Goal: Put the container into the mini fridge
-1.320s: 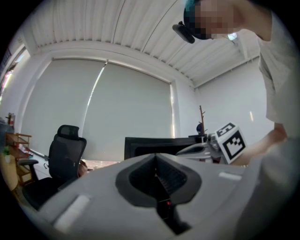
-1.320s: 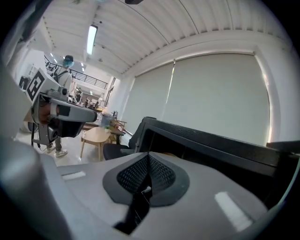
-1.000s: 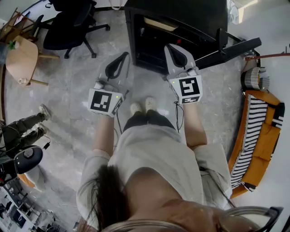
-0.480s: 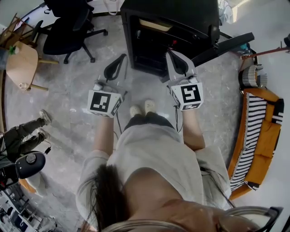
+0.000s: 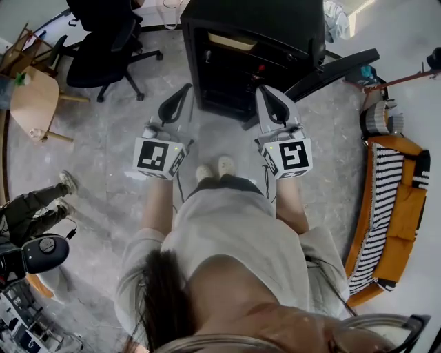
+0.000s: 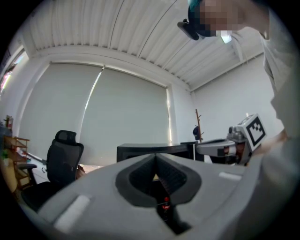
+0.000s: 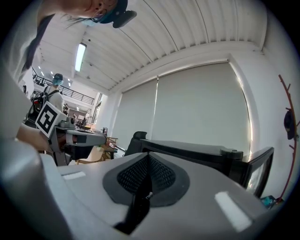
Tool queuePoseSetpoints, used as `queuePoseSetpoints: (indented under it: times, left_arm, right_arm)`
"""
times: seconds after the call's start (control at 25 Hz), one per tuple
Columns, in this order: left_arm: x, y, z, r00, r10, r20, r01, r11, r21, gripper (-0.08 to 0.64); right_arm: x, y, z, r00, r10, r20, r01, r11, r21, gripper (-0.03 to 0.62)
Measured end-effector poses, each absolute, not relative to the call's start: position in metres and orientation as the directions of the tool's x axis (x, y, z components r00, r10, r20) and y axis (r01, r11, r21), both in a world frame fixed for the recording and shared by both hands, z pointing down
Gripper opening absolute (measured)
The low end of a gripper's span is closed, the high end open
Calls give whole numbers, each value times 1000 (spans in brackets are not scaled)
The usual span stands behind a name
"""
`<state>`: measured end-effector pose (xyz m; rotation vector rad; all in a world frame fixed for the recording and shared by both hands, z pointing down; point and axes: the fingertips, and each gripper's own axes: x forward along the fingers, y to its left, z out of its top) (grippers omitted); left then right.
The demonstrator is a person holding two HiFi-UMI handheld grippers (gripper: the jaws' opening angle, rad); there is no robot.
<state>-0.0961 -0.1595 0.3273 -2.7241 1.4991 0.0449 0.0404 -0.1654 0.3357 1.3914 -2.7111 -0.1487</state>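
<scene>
- Left gripper point(image 5: 185, 91) held out in front of the person at waist height, pointing at the fridge; its fingers point(image 6: 103, 187) are clenched tip to tip with nothing between them.
- Right gripper point(image 5: 264, 92) level with it on the other side, well apart from the left; its fingers point(image 7: 211, 187) are also pressed together and empty.
- Person's shoes point(image 5: 216, 167) on the grey floor point(image 5: 117, 138), between and below the two grippers.
- Black mini fridge point(image 5: 275, 21) straight ahead on the floor, just beyond both sets of tips, not touched by either.
- Fridge door point(image 5: 337, 69) swung wide open to the right.
- Container point(image 5: 234, 41): flat tan box lying on the top shelf inside the fridge, clear of both grippers.
- Small red item point(image 5: 260, 69) lower inside the fridge; can't tell what it is.
- Black office chair point(image 5: 103, 41) left of the fridge; orange striped sofa point(image 5: 393, 207) at far right.
</scene>
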Motion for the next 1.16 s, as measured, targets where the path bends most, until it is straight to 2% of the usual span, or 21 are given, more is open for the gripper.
queuePoseSetpoints:
  times: [1.16]
  left_arm:
    - [-85, -149, 316, 537, -841, -71, -843, -538, -2, 2]
  right_arm:
    - [41, -147, 318, -595, -803, -18, -796, 587, 146, -3]
